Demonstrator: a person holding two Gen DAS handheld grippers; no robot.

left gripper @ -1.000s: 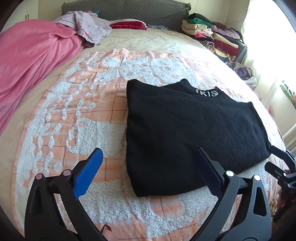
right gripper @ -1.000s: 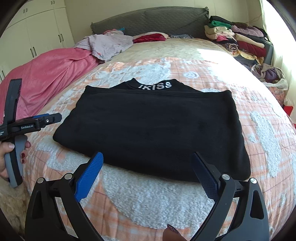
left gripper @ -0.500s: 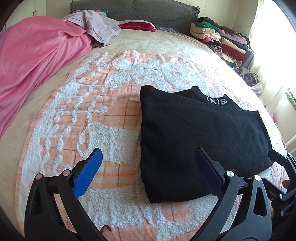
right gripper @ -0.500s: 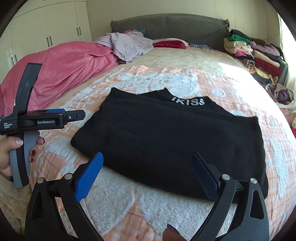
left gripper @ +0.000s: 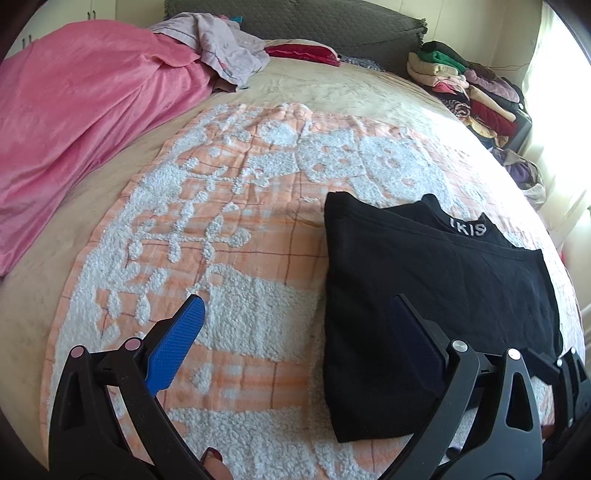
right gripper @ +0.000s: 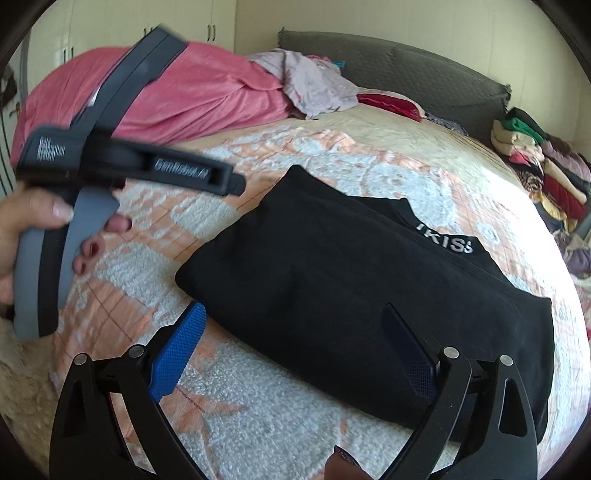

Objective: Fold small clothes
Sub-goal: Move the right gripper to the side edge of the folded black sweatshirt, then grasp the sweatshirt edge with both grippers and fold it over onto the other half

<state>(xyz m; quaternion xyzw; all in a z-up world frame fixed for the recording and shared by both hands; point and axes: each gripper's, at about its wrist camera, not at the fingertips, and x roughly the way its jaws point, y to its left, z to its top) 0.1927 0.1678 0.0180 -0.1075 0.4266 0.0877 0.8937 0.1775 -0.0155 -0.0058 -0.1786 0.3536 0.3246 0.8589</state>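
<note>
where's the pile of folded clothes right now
The stack of folded clothes sits at the far right edge of the bed in both wrist views, beside the grey headboard, well beyond the black garment.

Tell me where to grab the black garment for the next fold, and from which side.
Probably the black garment's left short edge, taken by the left gripper from the left. That edge is a thick, rounded stack with bare orange blanket beside it, so a finger can slide under. The right gripper hangs open at the near edge.
</note>
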